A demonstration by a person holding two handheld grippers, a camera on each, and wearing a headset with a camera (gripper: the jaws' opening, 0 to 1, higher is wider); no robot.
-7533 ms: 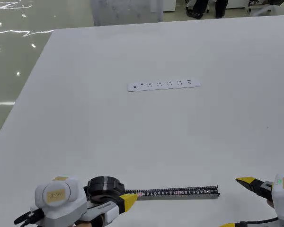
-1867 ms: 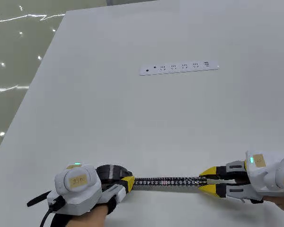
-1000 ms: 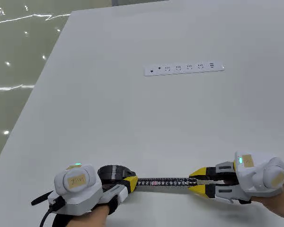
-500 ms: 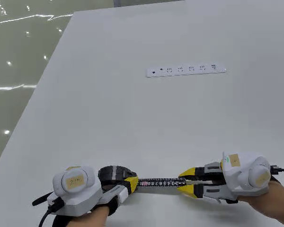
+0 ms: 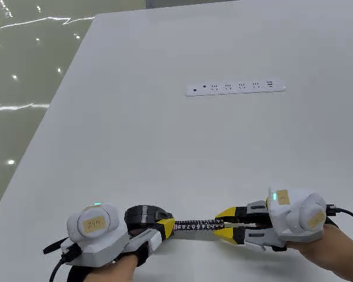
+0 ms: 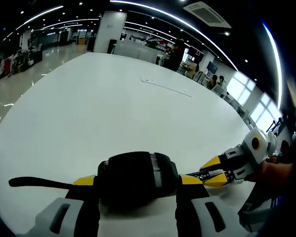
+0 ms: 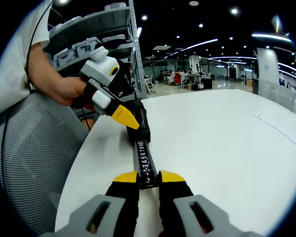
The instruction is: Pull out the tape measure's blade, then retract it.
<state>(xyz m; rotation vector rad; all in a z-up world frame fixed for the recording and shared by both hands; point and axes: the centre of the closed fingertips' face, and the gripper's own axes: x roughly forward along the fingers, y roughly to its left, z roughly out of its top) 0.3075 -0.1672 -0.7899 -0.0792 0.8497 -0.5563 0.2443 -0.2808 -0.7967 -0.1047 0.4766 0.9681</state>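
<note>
Low in the head view, my left gripper clamps the hard, rounded tape measure case across its flanks, while my right gripper pinches the end of the thin blade, which I judge light, springy and liable to snap back.

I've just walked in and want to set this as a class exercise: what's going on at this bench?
A person is working a tape measure with two tools on a white table. The left hand-held gripper clamps the black case, and the right hand-held gripper pinches the end of the blade. Less blade shows than a second ago and the grippers are closer together, so it seems to be feeding back in. A power strip lies farther back, untouched.
</note>
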